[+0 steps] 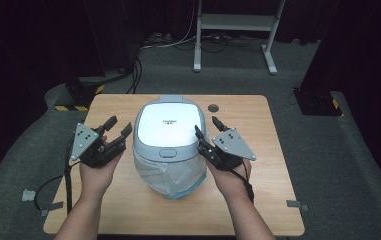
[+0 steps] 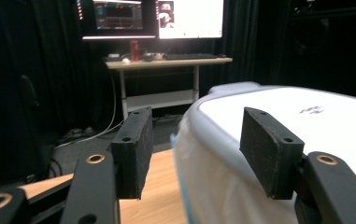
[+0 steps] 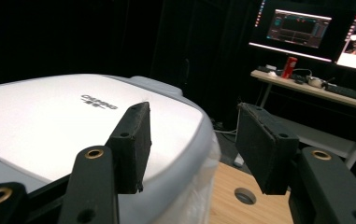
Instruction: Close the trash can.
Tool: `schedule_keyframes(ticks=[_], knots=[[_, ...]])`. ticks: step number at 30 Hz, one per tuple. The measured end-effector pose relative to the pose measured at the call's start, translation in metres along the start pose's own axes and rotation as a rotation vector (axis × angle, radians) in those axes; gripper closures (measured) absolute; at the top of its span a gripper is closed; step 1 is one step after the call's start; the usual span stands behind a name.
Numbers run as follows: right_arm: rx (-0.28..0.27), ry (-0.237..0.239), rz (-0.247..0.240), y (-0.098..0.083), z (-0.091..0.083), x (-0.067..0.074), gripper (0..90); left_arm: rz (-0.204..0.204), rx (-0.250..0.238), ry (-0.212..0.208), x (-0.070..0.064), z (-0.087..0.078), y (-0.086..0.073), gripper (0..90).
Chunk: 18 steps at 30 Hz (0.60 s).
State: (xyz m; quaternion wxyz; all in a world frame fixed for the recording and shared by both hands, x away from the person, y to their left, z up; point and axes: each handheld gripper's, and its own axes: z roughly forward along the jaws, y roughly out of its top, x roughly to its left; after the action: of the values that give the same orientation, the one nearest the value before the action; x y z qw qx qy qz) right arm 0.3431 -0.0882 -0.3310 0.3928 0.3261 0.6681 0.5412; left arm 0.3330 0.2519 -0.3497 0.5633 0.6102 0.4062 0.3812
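Note:
A container with a white lid (image 1: 169,124) and grey rim stands in the middle of the wooden table (image 1: 258,200), with a clear plastic bag (image 1: 170,175) around its body. My left gripper (image 1: 119,125) sits just left of it, jaws open and its inner jaw close to the rim. In the left gripper view the gripper (image 2: 196,114) looks along the lid's edge (image 2: 203,121), and no pad touches it. My right gripper (image 1: 207,125) is at the container's right side, open, its inner jaw over the rim. Its own view shows the gripper (image 3: 194,109) straddling the lid's corner (image 3: 185,126) without pressing.
A round cable hole (image 1: 213,107) is in the table behind the right gripper, and is seen again as the hole (image 3: 245,196). A white desk frame (image 1: 233,22) stands beyond the table. A desk with monitors (image 2: 166,18) lies farther off. A cable (image 1: 53,185) trails off the table's left edge.

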Motion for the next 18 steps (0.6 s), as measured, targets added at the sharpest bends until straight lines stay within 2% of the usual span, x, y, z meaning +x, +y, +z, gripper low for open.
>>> schedule_keyframes(ticks=[5, 8, 11, 14, 18], knots=[[0.014, -0.03, 0.02, -0.01, -0.004, -0.011, 44.1, -0.007, 0.033, 0.034, 0.015, -0.006, -0.017, 44.3], [0.023, -0.05, 0.037, -0.018, -0.006, -0.017, 44.0, -0.026, 0.056, 0.047, 0.024, -0.009, -0.031, 44.1], [0.042, -0.07, 0.05, -0.03, -0.008, -0.023, 43.8, -0.021, 0.082, 0.056, 0.03, -0.012, -0.047, 43.2], [0.062, -0.09, 0.052, -0.042, -0.009, -0.028, 43.0, -0.031, 0.132, 0.072, 0.037, -0.013, -0.065, 41.8], [0.127, -0.112, 0.059, -0.067, -0.01, -0.037, 40.5, -0.053, 0.209, 0.088, 0.046, -0.015, -0.096, 40.8]])
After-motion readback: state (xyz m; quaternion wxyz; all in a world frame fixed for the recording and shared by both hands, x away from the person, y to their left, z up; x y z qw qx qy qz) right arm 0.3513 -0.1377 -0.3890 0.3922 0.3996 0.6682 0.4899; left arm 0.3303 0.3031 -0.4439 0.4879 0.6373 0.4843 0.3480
